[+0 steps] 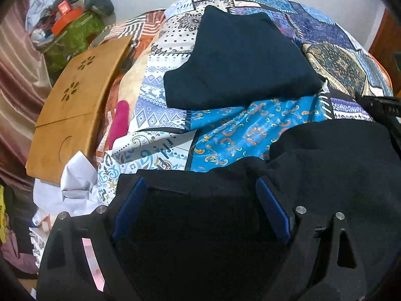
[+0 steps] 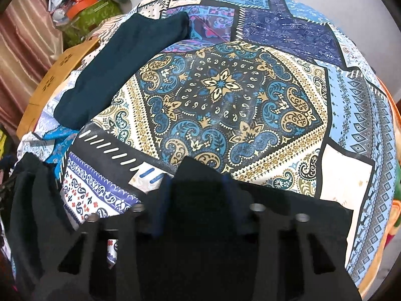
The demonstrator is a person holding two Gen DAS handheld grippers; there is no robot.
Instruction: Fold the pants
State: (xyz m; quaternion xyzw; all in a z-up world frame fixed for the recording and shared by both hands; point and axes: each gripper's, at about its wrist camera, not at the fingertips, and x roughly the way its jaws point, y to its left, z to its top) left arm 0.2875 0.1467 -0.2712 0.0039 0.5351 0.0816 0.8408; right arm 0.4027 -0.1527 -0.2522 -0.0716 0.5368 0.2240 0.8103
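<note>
Black pants (image 1: 338, 163) lie bunched at the near edge of a patchwork bedspread (image 1: 250, 130). My left gripper (image 1: 200, 183) stands wide open over them. Its blue pads (image 1: 130, 205) sit on either side of the black cloth without pressing it. In the right wrist view, my right gripper (image 2: 195, 178) has its jaws drawn close on a raised fold of the black pants (image 2: 313, 225), which pokes up between the fingers. A folded dark navy garment (image 1: 238, 55) lies further back on the bed, seen at the left as the folded garment (image 2: 120, 75) in the right wrist view.
A wooden lap table (image 1: 72, 105) leans at the bed's left side, with crumpled white paper (image 1: 77, 175) below it. Behind it sits a green bag (image 1: 75, 35) piled with clutter, next to a pink curtain (image 1: 15, 75). The bedspread (image 2: 225, 87) stretches ahead of the right gripper.
</note>
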